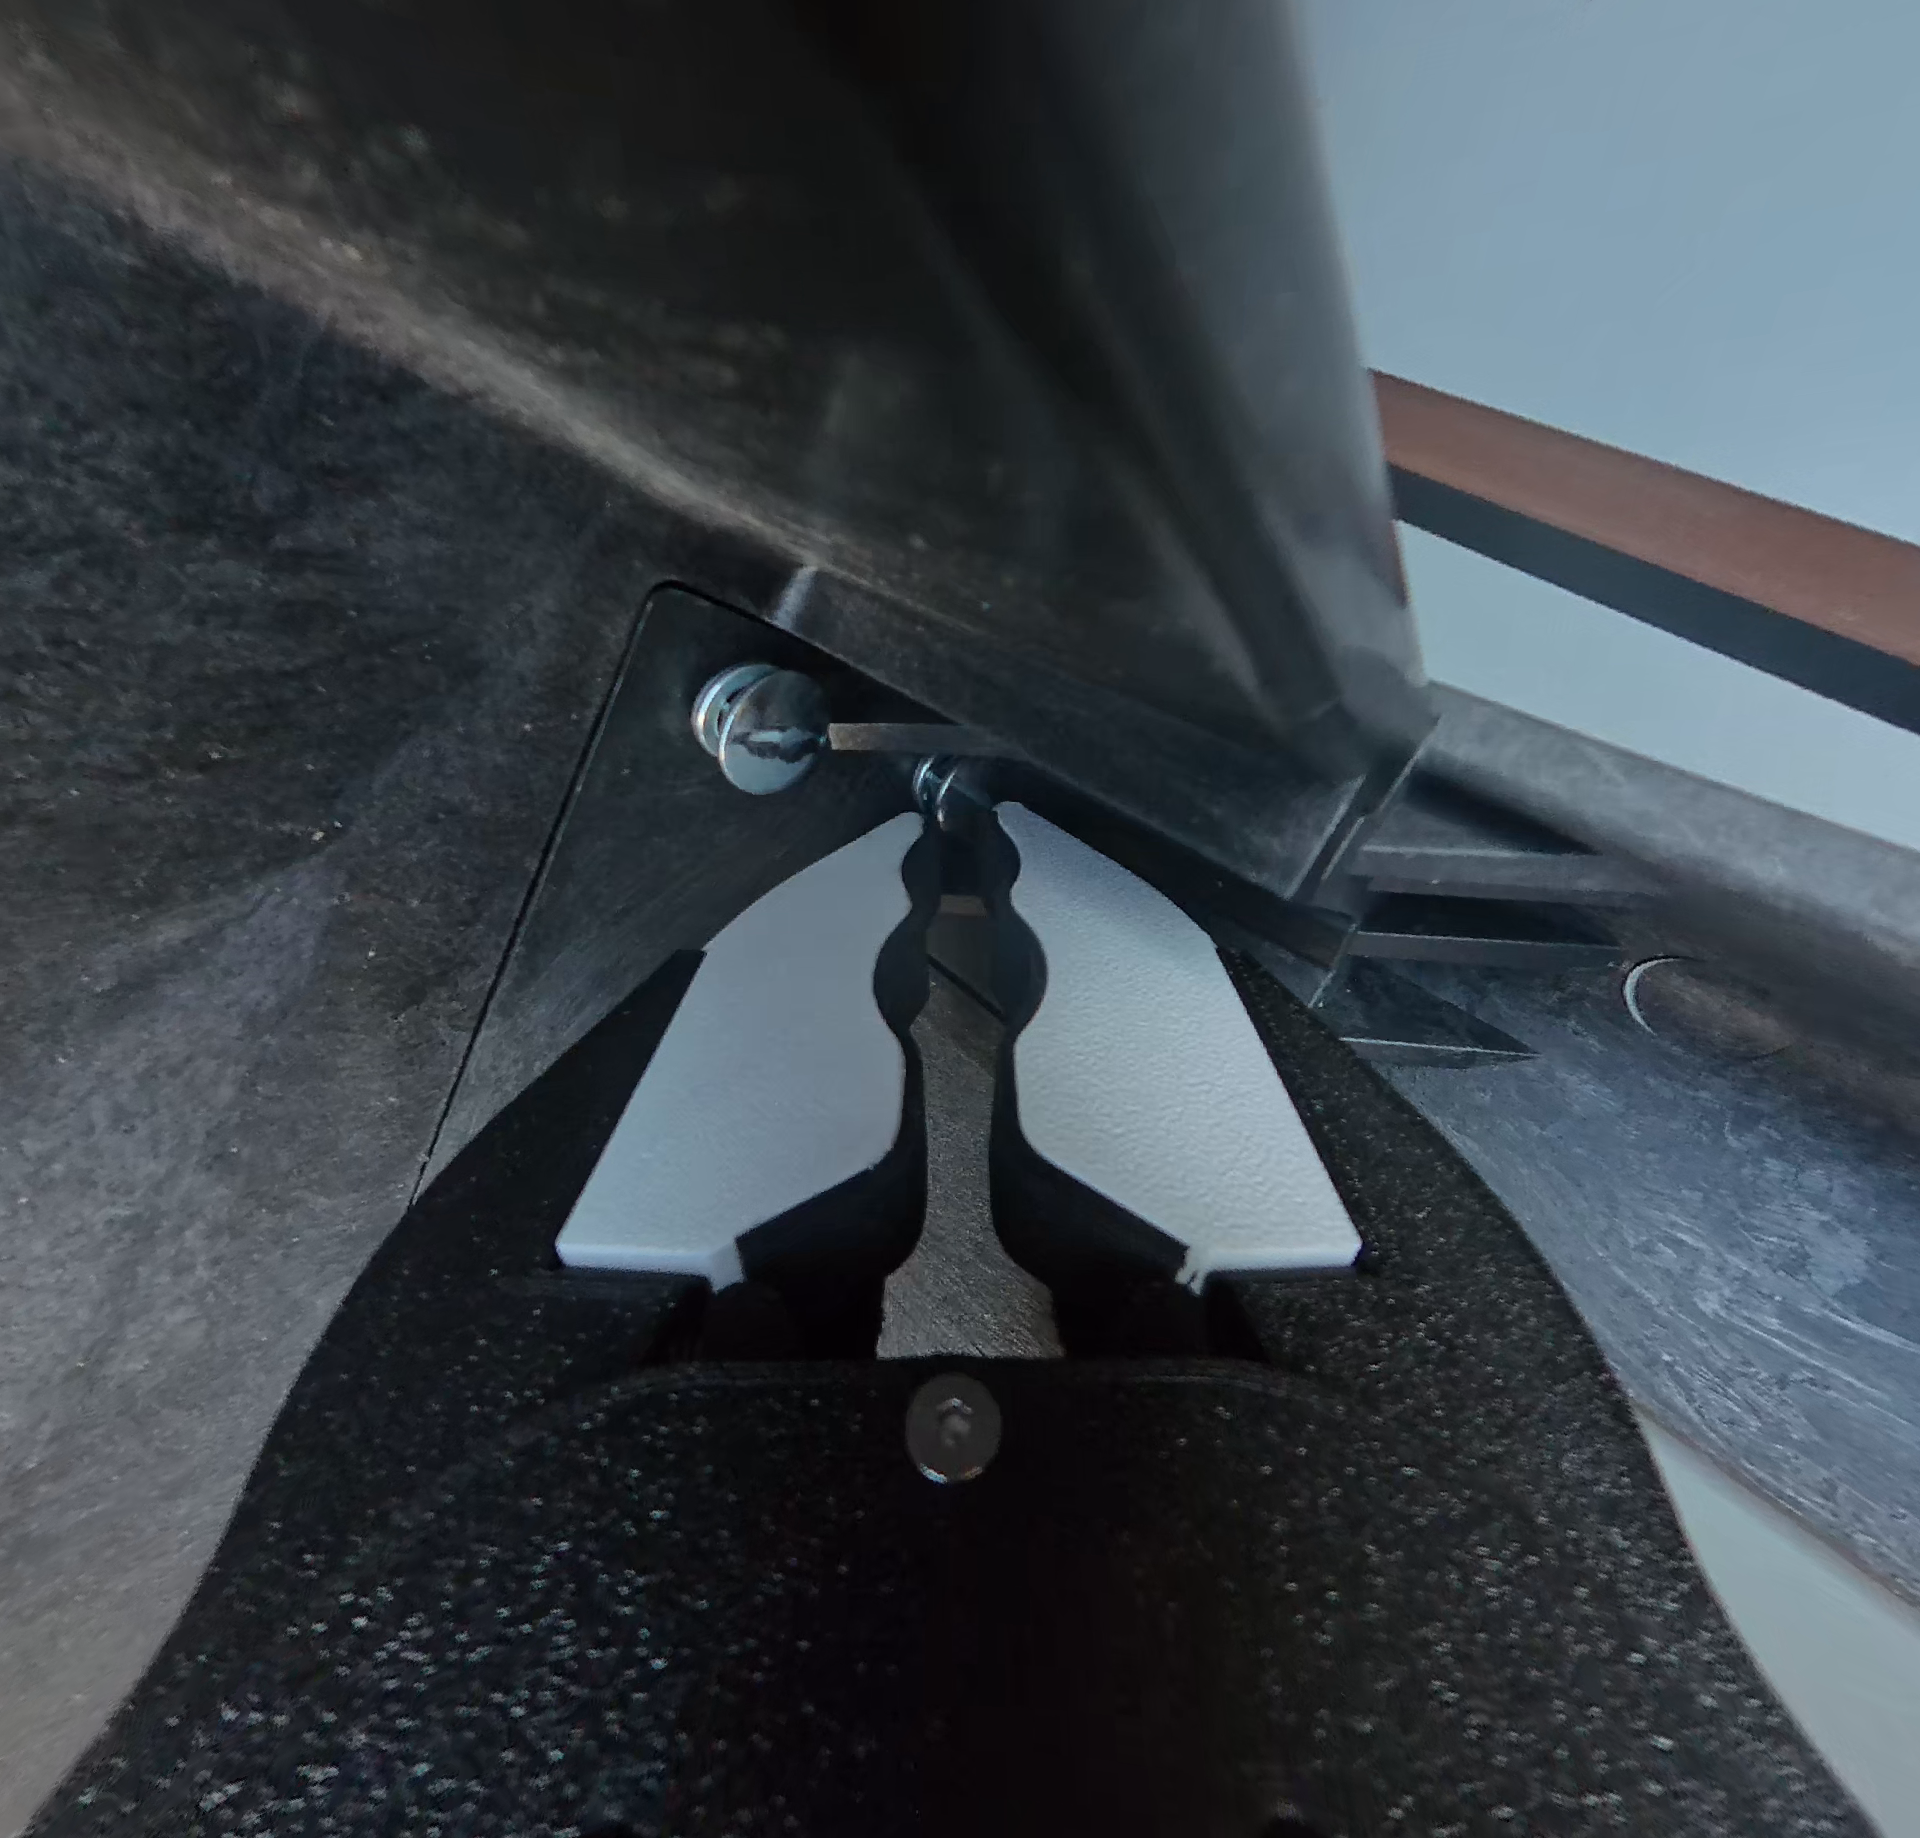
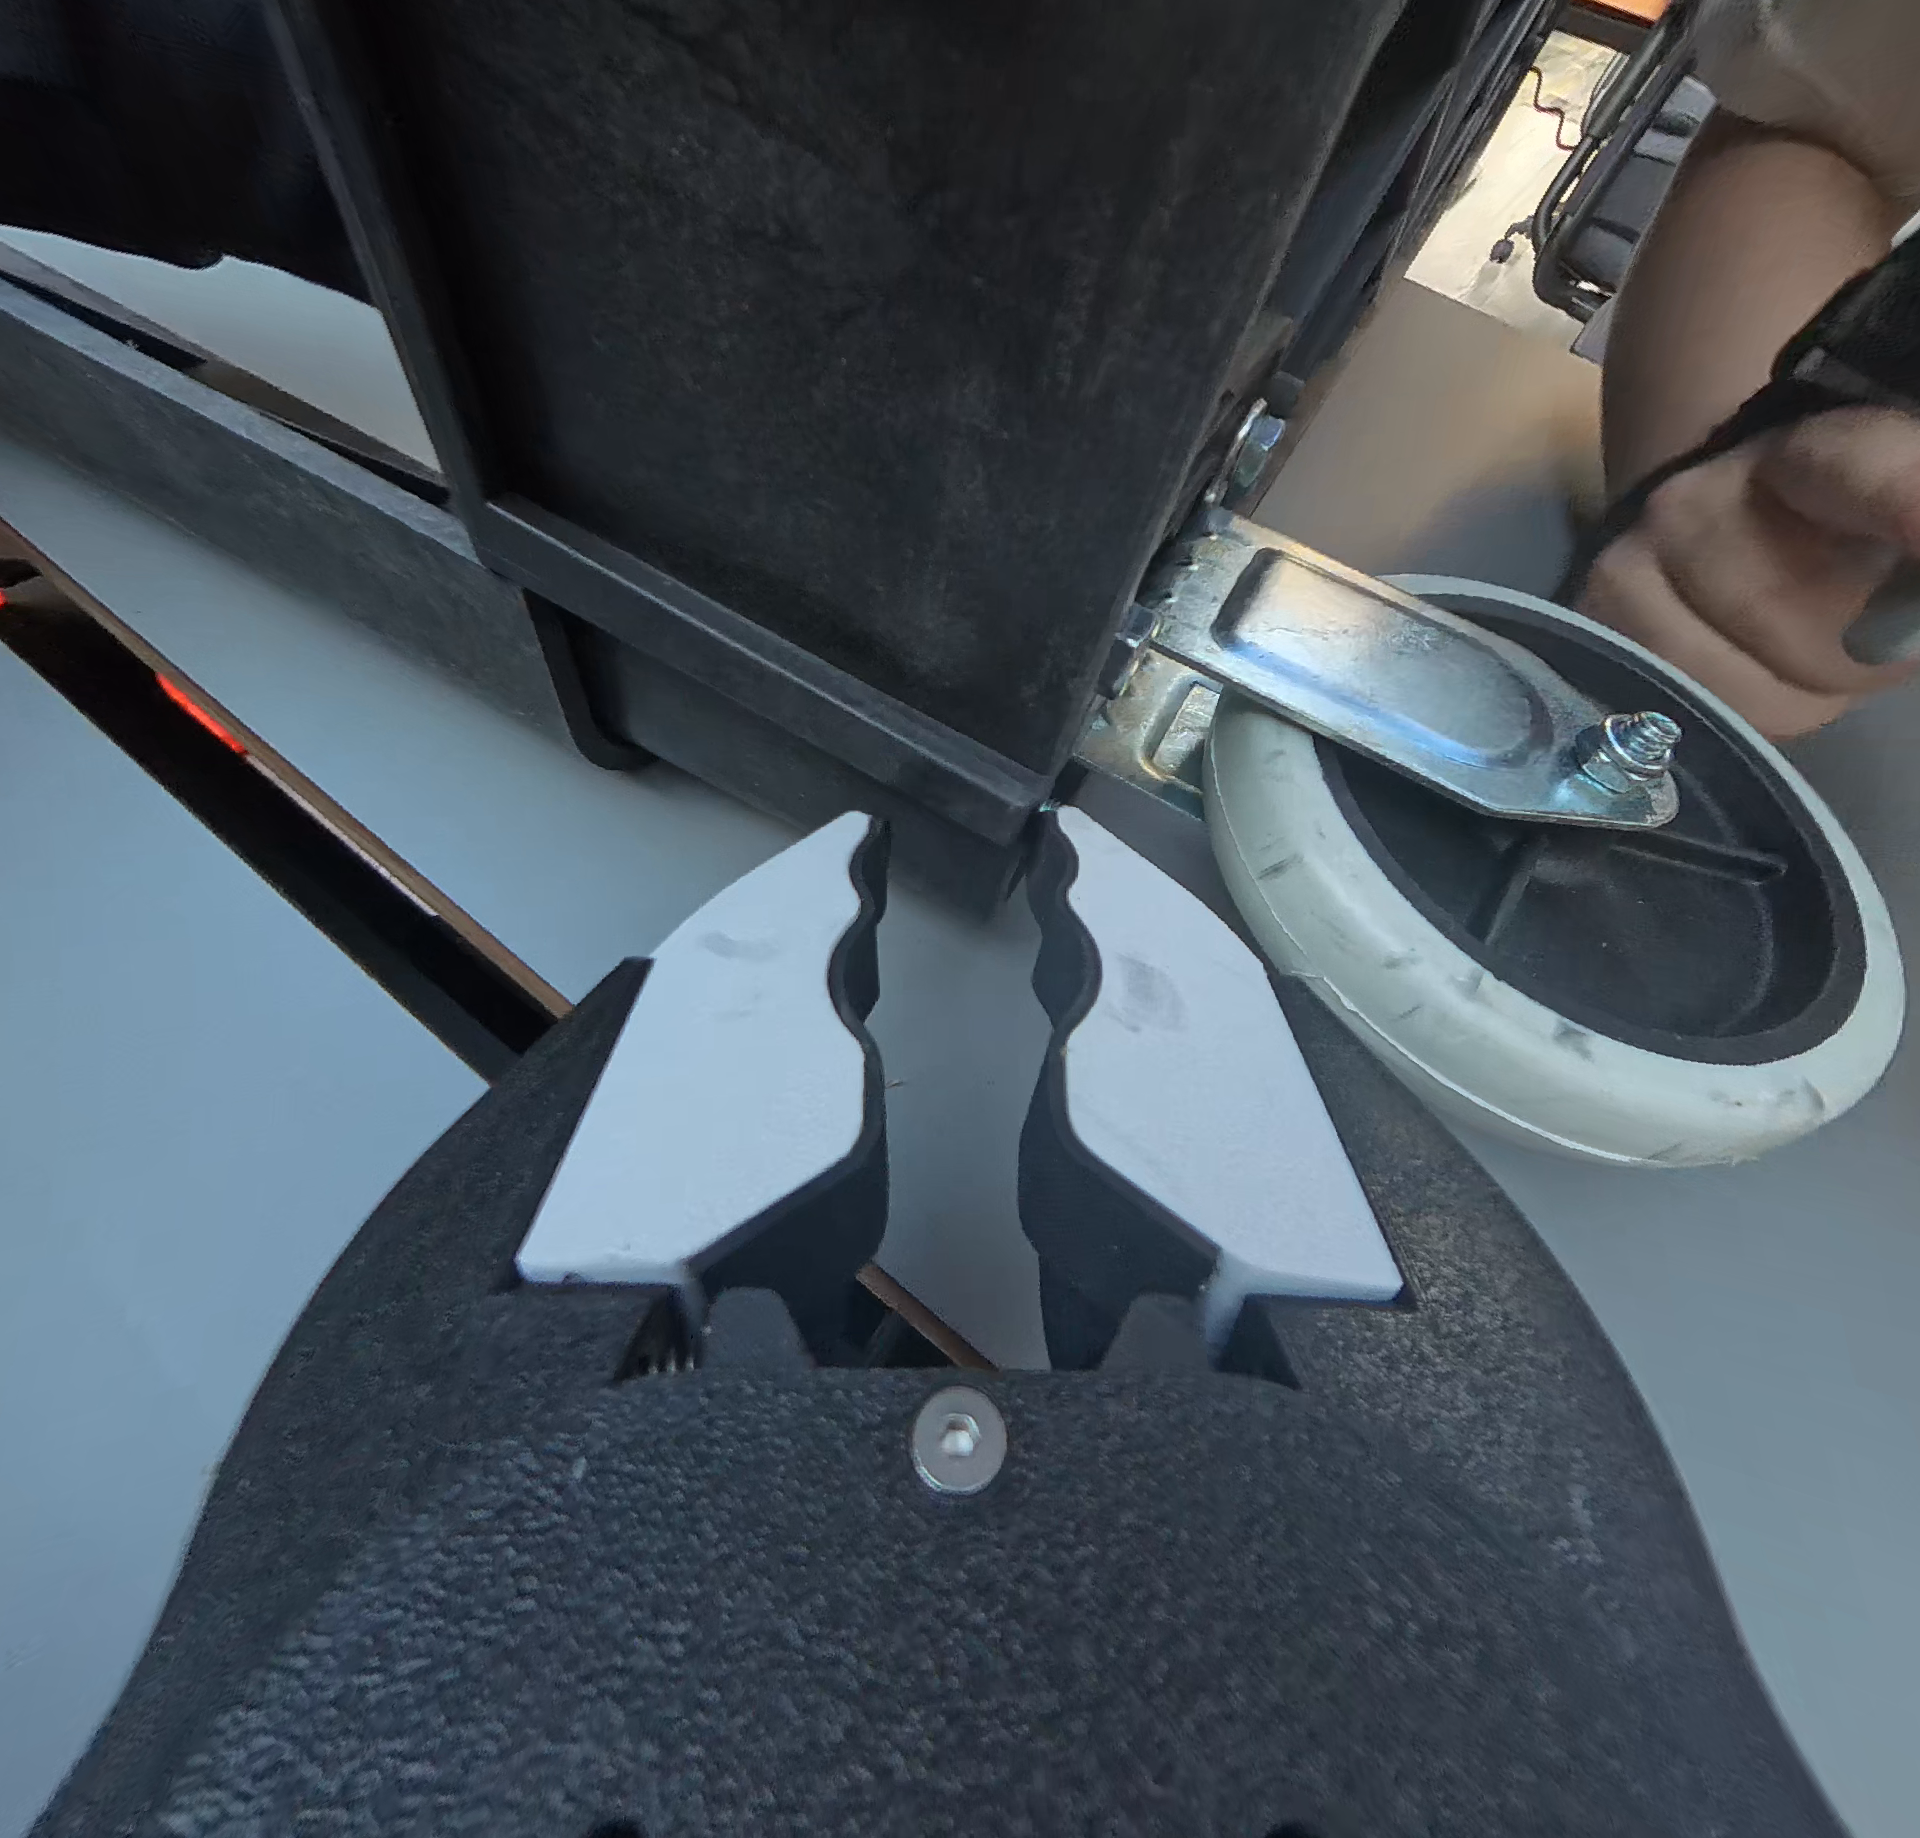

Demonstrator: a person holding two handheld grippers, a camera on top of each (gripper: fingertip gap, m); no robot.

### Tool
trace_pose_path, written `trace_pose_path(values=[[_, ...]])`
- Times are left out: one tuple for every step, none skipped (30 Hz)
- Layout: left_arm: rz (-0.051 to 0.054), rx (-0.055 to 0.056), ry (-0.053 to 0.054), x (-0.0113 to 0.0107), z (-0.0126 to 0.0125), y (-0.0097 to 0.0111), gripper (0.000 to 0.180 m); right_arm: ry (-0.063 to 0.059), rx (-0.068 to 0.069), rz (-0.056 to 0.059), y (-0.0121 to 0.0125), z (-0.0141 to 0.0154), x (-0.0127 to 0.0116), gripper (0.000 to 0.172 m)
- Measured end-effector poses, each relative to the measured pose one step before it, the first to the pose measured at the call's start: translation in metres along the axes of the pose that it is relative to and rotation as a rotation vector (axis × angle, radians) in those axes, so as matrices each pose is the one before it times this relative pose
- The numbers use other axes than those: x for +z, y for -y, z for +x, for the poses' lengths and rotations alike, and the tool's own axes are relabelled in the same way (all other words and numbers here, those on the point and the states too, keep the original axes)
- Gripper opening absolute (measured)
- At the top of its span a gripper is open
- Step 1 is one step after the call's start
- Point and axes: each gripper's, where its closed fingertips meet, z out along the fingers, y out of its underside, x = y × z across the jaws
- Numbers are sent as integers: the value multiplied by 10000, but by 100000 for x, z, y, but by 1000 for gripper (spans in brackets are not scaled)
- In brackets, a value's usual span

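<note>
In the left wrist view my left gripper (image 1: pixel 961 832) is nearly closed, its pads pinched on a small silver screw with washers (image 1: pixel 932 778). The screw sticks out from the tips against a black corner plate (image 1: pixel 613 853). A larger silver bolt (image 1: pixel 753 728) sits in that plate just left of it, under a big black box-like body (image 1: pixel 1039 334). In the right wrist view my right gripper (image 2: pixel 956 843) straddles the lower black corner block (image 2: pixel 956 863) of the same body. Both pads lie against the block's sides.
A castor with a grey tyre (image 2: pixel 1351 1040) and a silver fork (image 2: pixel 1371 645) sticks out to the right of the corner. A person's hand (image 2: pixel 1745 562) is behind it. A pale grey table top (image 2: pixel 208 957) has a dark seam. A brown-edged bar (image 1: pixel 1662 500) is at the right.
</note>
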Motion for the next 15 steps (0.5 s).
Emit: trace_pose_path(values=[[-43, -5, 19, -18, 29, -104, 7, -49, 72, -13, 13, 182, 76, 23], [-32, 22, 29, 535, 70, 403, 7, -12, 9, -4, 76, 69, 148, 22], [-13, 3, 24, -76, 18, -109, 7, 75, -58, 15, 85, -90, 143, 25], [-1, -8, 7, -29, -50, -87, 6, 74, -30, -28, 50, -101, 160, 28], [-3, -2, 6, -10, -24, -52, 6, 51, -42, -35, 28, -74, 120, 30], [-1, 4, 0, -66, -40, -86, 6, 61, -18, -15, 18, -55, 73, 32], [4, 2, -6, -32, 17, -29, 6, 82, 35, -4, 3, -10, 37, 32], [5, -17, -6, -18, 3, 0, 6, 75, 58, -15, -10, -1, 10, 32], [-3, -32, 2, 38, -50, 14, 6, -12, 11, -24, -34, 81, -22, 32], [-14, -23, 23, 158, -72, 41, 6, -78, 54, -45, -69, 116, -61, 31], [-29, -30, 28, 253, -221, 84, 7, -140, 162, -115, -159, 165, -141, 30], [-39, -28, 37, 74, -100, -13, 6, -209, 180, -201, -299, 214, -273, 27], [-49, -16, 56, 87, -13, -11, 6, -225, 127, -273, -461, 151, -425, 25], [-51, -12, 52, 85, 67, 50, 6, -93, 80, -246, -526, -125, -551, 19], [-55, -6, 48, 1, -23, -22, 6, 76, 111, -176, -515, -429, -614, 16]])
